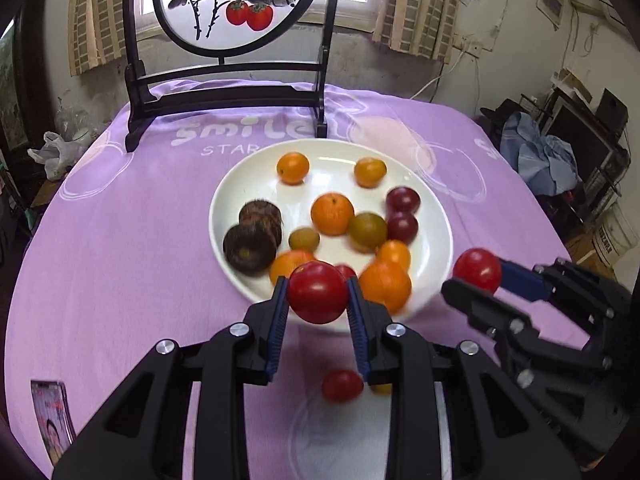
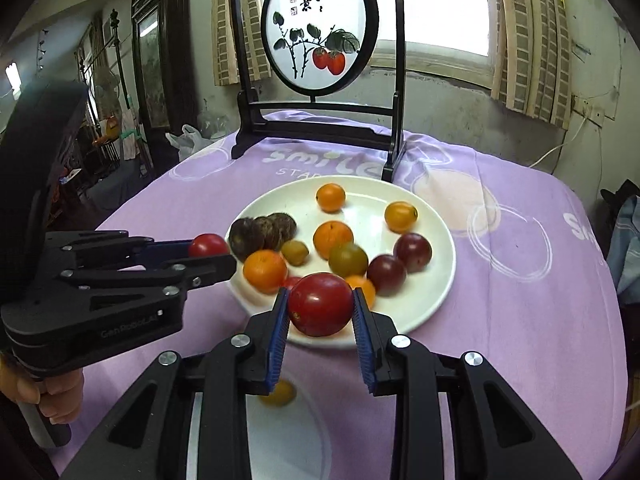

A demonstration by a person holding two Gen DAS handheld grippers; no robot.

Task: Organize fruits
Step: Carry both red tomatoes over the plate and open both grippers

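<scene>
A white plate (image 1: 432,196) on the purple cloth holds several small orange, dark red, green and brown fruits; it also shows in the right wrist view (image 2: 440,248). My left gripper (image 1: 318,294) is shut on a red tomato (image 1: 318,292) over the plate's near rim. My right gripper (image 2: 321,308) is shut on another red tomato (image 2: 321,305) over the near rim. The right gripper shows at the right of the left view (image 1: 478,276), the left gripper at the left of the right view (image 2: 208,250). A red tomato (image 1: 342,385) and a yellow one (image 2: 279,394) lie on the cloth below the grippers.
A dark wooden stand (image 1: 224,92) with a round painted screen stands behind the plate, also in the right wrist view (image 2: 320,124). A magazine (image 1: 52,416) lies at the near left table edge. Clutter and a bucket (image 1: 616,232) stand beyond the right edge.
</scene>
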